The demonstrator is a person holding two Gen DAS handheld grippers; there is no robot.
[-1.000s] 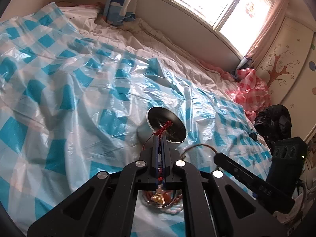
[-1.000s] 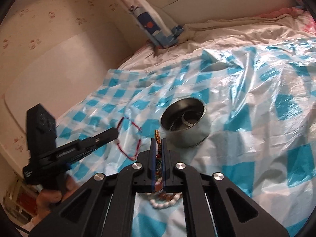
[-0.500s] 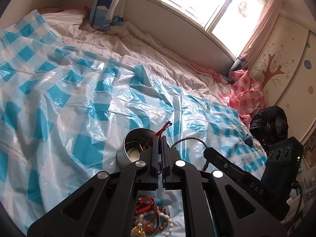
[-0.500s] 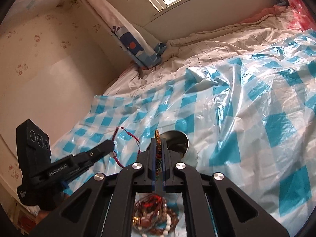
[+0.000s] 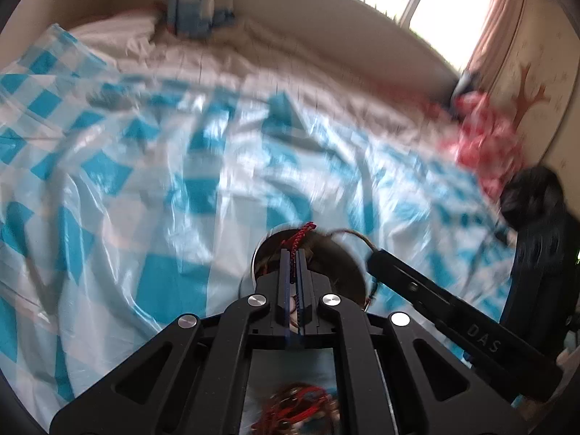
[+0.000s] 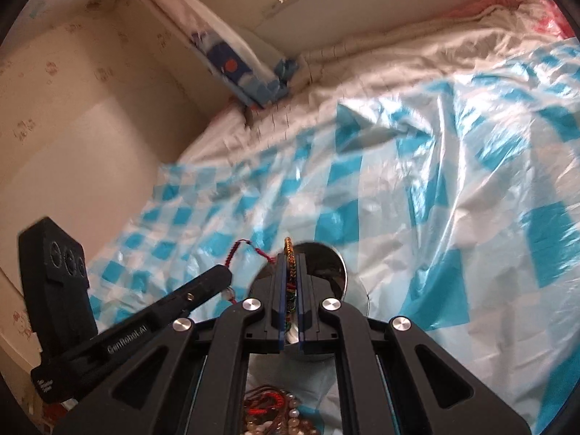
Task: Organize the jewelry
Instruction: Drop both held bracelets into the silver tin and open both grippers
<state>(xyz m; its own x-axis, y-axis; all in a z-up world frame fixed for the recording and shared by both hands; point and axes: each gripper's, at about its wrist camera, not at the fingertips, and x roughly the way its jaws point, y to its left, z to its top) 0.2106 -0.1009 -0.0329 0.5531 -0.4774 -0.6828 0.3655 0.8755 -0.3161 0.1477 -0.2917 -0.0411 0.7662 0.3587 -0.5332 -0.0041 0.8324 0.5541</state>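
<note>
The left gripper (image 5: 293, 253) clamps a red cord bracelet (image 5: 299, 237), the right gripper (image 6: 290, 257) a multicolored braided bracelet (image 6: 289, 253), both over the metal tin (image 6: 331, 272); its contents are unclear.

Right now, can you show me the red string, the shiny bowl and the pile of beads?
red string (image 5: 299, 236), left wrist view, braided end above the claw.
bowl (image 6: 331, 261), right wrist view, inner wall.
beads (image 6: 279, 415), right wrist view, middle of heap.

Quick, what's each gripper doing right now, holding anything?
Left gripper: jaws shut on the red cord bracelet.
Right gripper: jaws shut on the multicolour braided bracelet.
</note>
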